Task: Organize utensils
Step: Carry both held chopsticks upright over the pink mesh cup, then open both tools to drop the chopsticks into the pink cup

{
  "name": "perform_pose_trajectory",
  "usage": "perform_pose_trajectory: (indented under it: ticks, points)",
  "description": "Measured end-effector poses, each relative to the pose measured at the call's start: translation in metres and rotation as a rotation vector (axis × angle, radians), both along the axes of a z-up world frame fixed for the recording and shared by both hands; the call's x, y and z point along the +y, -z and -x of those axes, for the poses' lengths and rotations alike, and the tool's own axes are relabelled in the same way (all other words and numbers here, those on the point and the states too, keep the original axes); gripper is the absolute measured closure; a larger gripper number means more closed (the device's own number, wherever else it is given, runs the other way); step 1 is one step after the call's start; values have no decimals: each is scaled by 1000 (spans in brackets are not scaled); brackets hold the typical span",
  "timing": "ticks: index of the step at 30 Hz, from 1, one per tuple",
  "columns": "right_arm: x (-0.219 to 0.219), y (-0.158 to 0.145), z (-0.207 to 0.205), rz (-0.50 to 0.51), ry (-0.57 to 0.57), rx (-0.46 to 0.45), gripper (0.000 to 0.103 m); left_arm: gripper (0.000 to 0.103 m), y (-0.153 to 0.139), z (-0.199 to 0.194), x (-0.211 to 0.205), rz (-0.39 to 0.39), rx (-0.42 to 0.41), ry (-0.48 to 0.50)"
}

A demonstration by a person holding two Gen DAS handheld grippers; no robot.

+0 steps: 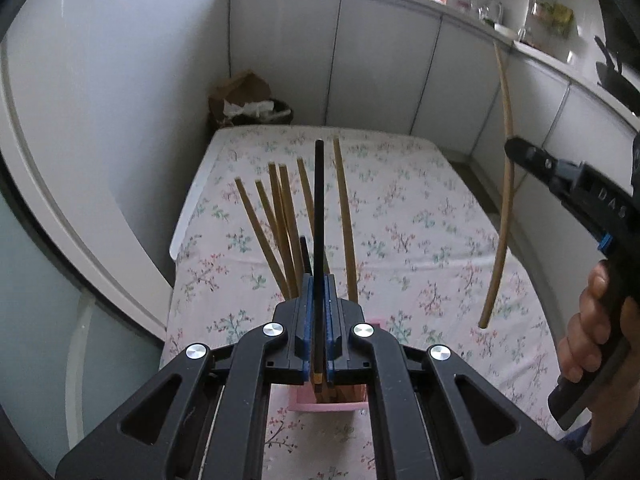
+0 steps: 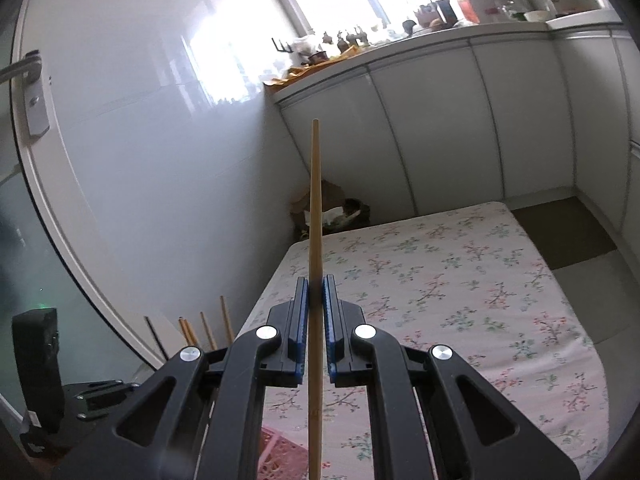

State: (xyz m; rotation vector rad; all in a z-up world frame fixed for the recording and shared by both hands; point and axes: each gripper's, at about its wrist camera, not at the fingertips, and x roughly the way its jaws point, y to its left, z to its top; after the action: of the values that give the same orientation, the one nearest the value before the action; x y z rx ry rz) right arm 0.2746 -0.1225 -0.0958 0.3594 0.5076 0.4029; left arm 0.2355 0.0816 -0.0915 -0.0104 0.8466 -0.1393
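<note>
Above the holder point(image 1: 328, 400), both hand-held grippers grip chopsticks upright.

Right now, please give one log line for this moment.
left gripper: shut on black chopstick | right gripper: shut on wooden chopstick | pink holder: several chopsticks inside

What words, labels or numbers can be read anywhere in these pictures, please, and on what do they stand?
"DAS": raised letters on the black body of the right gripper, seen from the left wrist view.
Countertop items: any labels are too small and blurred to read.
Nothing else is legible.
</note>
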Motion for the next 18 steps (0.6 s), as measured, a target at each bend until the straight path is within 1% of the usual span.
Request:
perform_pose_trajectory:
  ticks: [6,8,9,10,13,17,18]
  points:
    - [12,2,4,2,-13,-11,95,98,14,-7,6,11,67,-3]
    - [16,2,5,1,-15,-17,95,93,9,-5,11,36,48,-15]
    - [18,3,5,0,-15,-20,95,86,5,-3,13,50,35,-22]
    - [20,3,6,-4,-14,-24,95,85,1,-1,15,68,19,-27]
    - [25,3,8,-22,-17,-37,95,85,-8,2,18,98,-12,-43]
    - [34,3,11,-66,-23,-63,95,85,-17,4,26,140,-56,-96]
    - [38,3,12,-79,-28,-68,95,83,-21,5,30,159,-77,-115]
